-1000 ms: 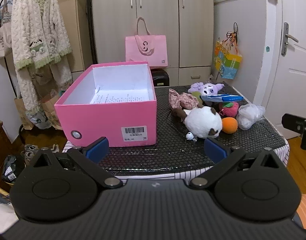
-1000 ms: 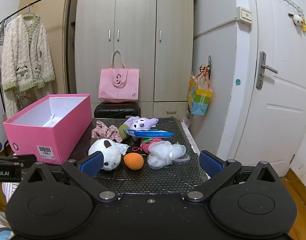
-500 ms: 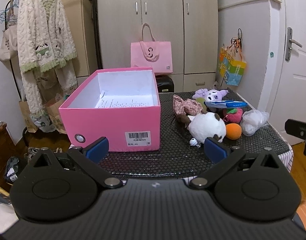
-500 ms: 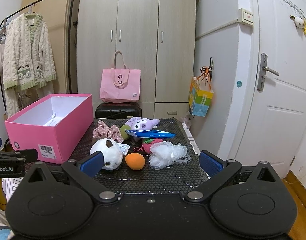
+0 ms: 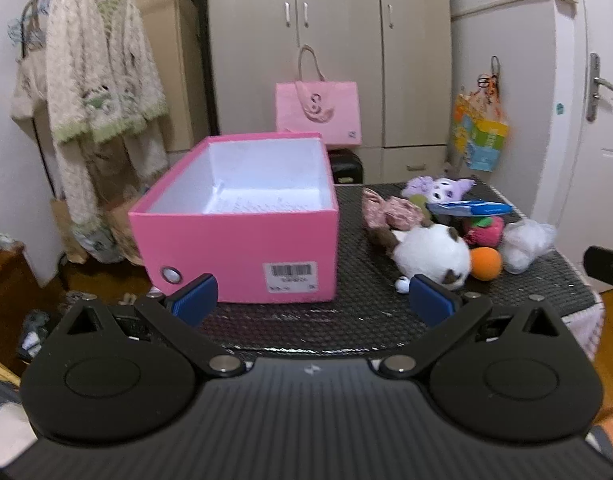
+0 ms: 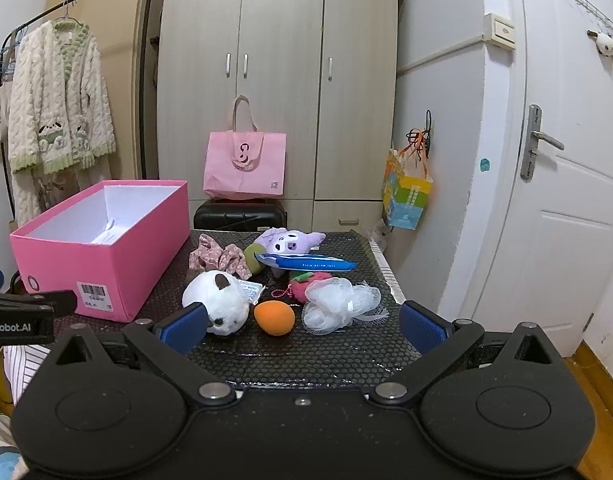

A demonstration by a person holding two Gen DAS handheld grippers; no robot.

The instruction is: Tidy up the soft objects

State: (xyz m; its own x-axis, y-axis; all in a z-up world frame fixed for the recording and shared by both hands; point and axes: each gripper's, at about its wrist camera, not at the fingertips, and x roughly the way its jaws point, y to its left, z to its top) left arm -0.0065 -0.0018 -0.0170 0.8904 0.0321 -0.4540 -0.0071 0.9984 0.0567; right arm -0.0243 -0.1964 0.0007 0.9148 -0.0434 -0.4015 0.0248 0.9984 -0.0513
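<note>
Both tools are held wide open and empty at the desk's (image 6: 306,364) near edge. Straight ahead of the left tool (image 5: 310,299) stands the open pink box (image 5: 242,248). Ahead of the right tool (image 6: 302,326) are clustered a white plush (image 6: 218,300), an orange ball (image 6: 274,318) and a white mesh puff (image 6: 338,306), right of the box.

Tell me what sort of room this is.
Most likely a bedroom at home: a wardrobe along the back wall, a cardigan on a clothes rack, a door, and plush toys on the table.
</note>
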